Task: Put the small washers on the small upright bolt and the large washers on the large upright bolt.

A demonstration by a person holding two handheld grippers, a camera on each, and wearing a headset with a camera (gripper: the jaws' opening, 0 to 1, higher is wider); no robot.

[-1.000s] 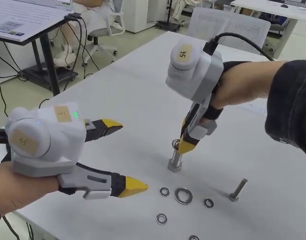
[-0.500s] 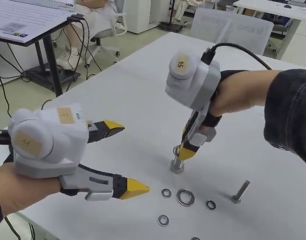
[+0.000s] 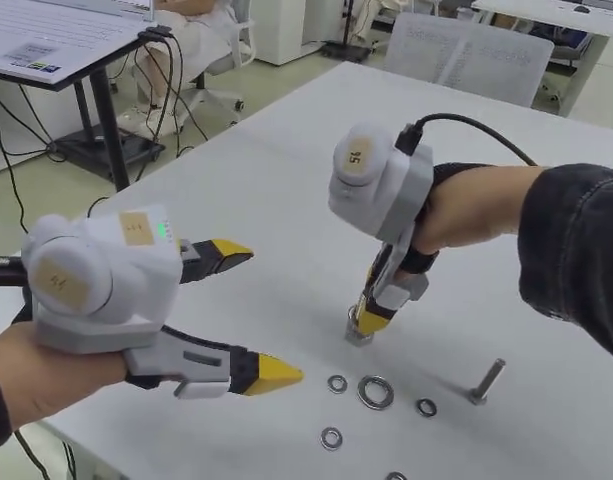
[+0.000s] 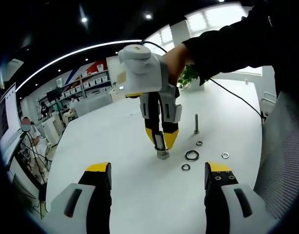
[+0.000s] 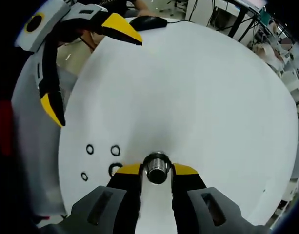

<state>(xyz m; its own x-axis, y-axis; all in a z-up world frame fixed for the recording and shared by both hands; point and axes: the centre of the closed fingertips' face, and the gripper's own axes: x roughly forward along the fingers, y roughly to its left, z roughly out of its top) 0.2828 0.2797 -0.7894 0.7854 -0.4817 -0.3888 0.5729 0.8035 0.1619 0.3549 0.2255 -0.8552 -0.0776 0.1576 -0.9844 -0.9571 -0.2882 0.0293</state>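
Likely loading the big bolt [image 5: 157,169]: the right tool [image 3: 370,318], narrow, straddles its top; what it holds I cannot tell. Left tool [image 3: 264,312] wide, empty. Next: pick the large washer [image 3: 375,391] near that bolt.

We see the left gripper [image 4: 158,168] at 6 o'clock, jaws wide apart. From 12 o'clock the right gripper [image 4: 163,145] points down, jaws straddling the large bolt [image 4: 163,155]. Four washers [image 4: 191,155] lie at its 3 to 4 o'clock. The small bolt [image 4: 196,123] stands at its 2 o'clock.
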